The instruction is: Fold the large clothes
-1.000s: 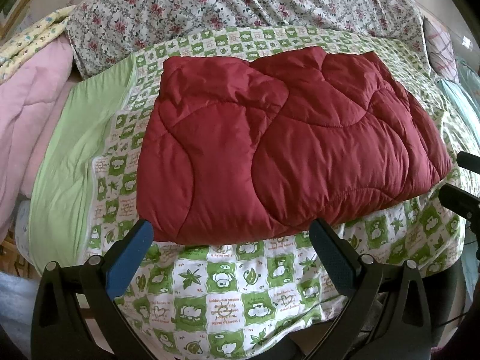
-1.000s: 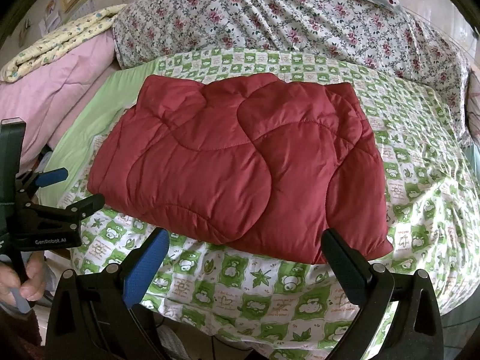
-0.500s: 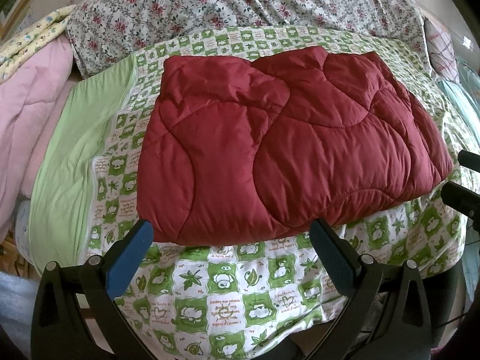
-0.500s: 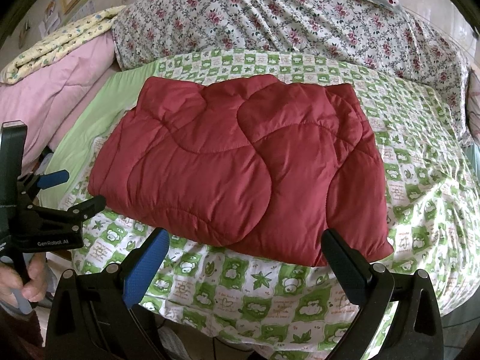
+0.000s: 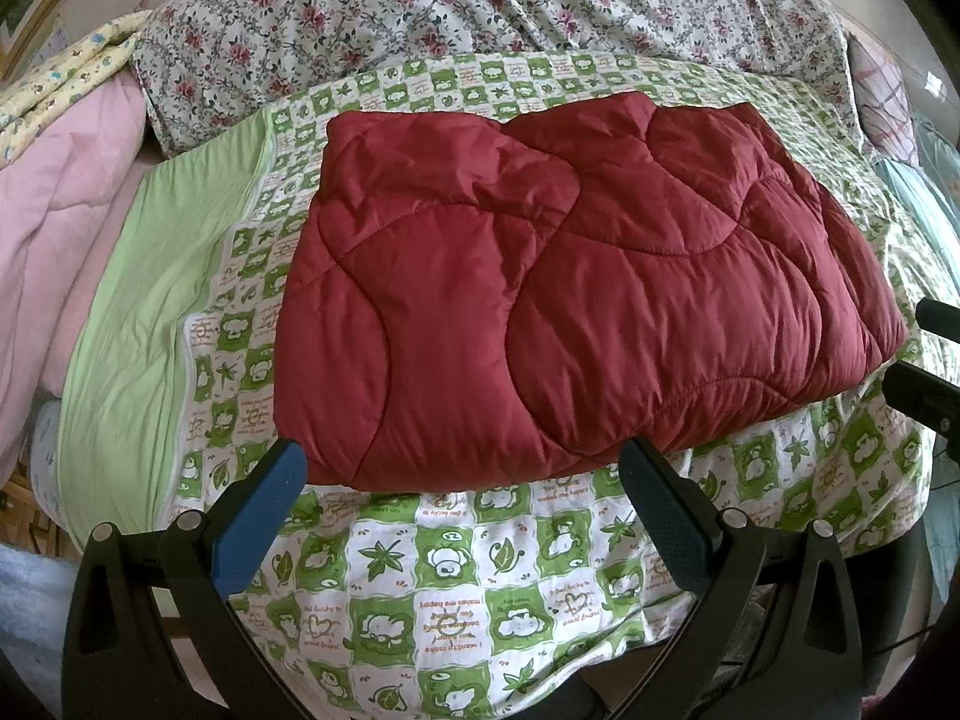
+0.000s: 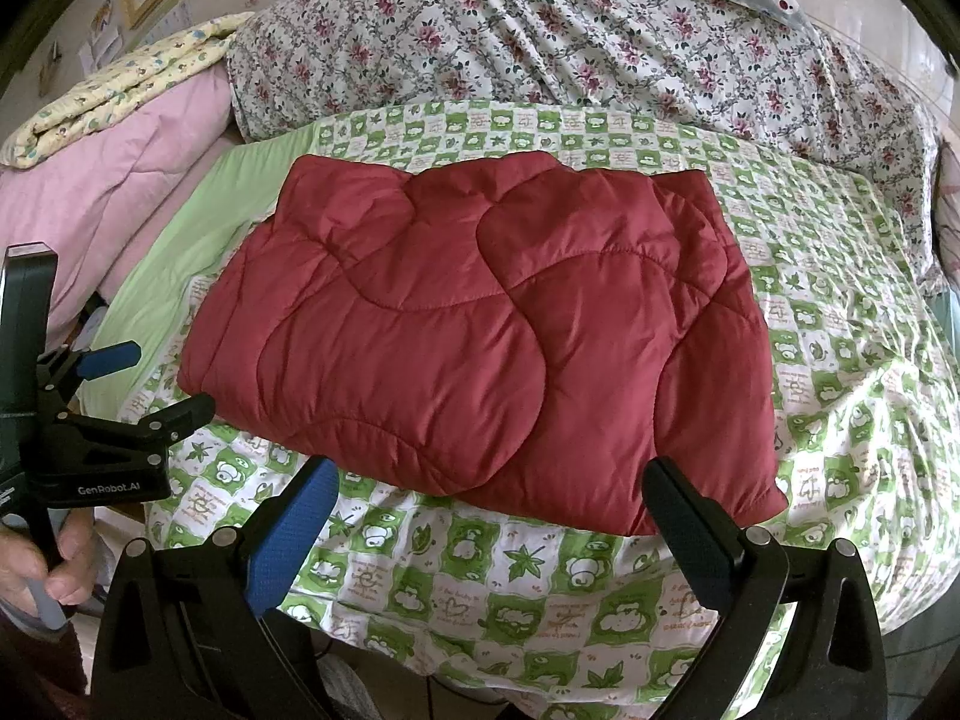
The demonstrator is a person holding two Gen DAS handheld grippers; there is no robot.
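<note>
A dark red quilted garment (image 5: 570,300) lies folded into a rough rectangle on the green-and-white checked sheet (image 5: 456,576); in the right wrist view the same red quilted garment (image 6: 480,336) lies flat, its layered edge at the right. My left gripper (image 5: 465,468) hangs open just short of its near edge, nothing between the fingers. My right gripper (image 6: 489,489) is open too, near the front edge. The left gripper (image 6: 150,384) also shows at the left of the right wrist view, held by a hand (image 6: 54,564).
A floral quilt (image 6: 570,42) is piled behind the sheet. Pink bedding (image 5: 54,240) and a yellow patterned blanket (image 6: 126,84) sit at the left. A plain green strip (image 5: 144,330) borders the sheet. The bed's edge drops off in front.
Almost nothing has changed: both grippers have stayed open in front of the folded garment, with only a slight drift of the views.
</note>
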